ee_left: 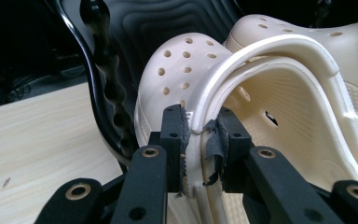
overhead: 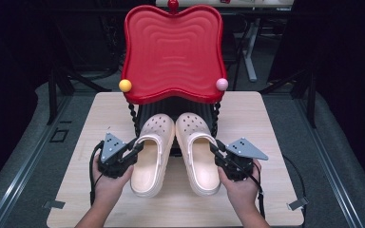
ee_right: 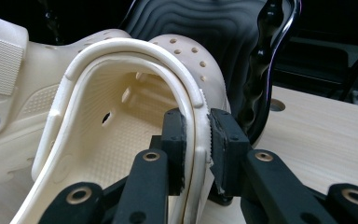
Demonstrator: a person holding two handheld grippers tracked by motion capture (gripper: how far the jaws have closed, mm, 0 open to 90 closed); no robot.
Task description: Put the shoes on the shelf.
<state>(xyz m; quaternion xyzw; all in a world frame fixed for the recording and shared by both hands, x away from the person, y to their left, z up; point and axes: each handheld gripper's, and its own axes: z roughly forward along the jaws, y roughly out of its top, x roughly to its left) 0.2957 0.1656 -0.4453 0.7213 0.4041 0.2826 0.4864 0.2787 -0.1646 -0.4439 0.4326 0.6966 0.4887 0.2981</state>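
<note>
Two cream clogs lie side by side on the table [overhead: 76, 156], toes pointing away from the person and tucked under the red tray [overhead: 171, 52] on its black stand [overhead: 133, 116]. The left gripper [overhead: 132, 151] is clamped on the outer side wall of the left clog [overhead: 151, 156], and the right gripper [overhead: 217, 151] likewise pinches the outer wall of the right clog [overhead: 199, 156]. Each shoe's long axis runs straight toward the stand, so any slide would seem to go along that line, each hand at its own shoe.
</note>
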